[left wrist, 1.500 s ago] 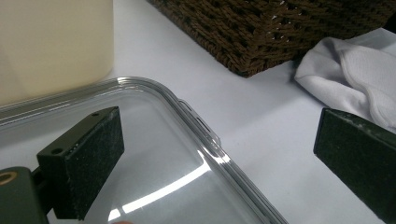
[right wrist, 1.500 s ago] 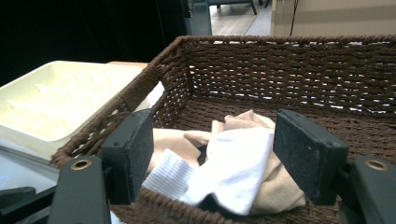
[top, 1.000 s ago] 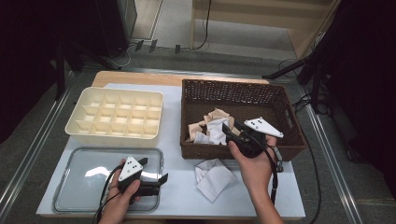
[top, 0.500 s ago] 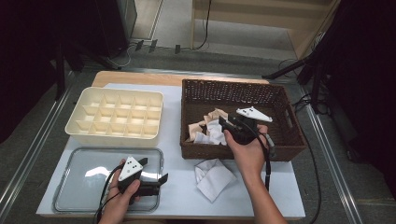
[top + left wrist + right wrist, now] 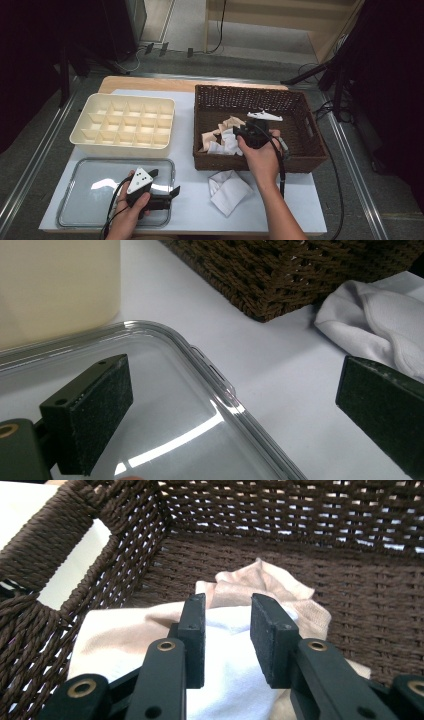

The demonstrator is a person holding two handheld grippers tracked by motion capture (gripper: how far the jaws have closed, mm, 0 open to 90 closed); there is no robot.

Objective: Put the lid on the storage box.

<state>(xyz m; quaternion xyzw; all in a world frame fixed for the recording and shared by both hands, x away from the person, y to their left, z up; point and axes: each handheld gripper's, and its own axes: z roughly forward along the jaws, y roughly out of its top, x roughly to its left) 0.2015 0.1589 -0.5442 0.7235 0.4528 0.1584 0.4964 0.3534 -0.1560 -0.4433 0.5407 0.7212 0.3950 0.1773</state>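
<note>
A dark woven basket (image 5: 250,90) holds a heap of white and beige cloths (image 5: 222,137). My right gripper (image 5: 241,134) reaches into the basket from the near side, low over that heap. In the right gripper view its jaws (image 5: 227,602) stand a narrow gap apart and have just been closing. A white cloth (image 5: 225,680) lies under and between them, and I see no pad pressing on it. A folded white cloth (image 5: 227,190) lies on the table in front of the basket. My left gripper (image 5: 165,182) rests open over the right end of a clear tray (image 5: 90,195), nothing between its jaws.
A cream organiser with several compartments (image 5: 125,120) stands behind the tray. In the left gripper view the tray rim (image 5: 215,375), the basket corner (image 5: 280,280) and the white cloth (image 5: 370,320) lie ahead. The basket's far wall (image 5: 300,555) rises behind the heap.
The right hand has moved left and slightly down in the basket, onto the cloth heap, and its jaws have narrowed. The left hand has stayed put.
</note>
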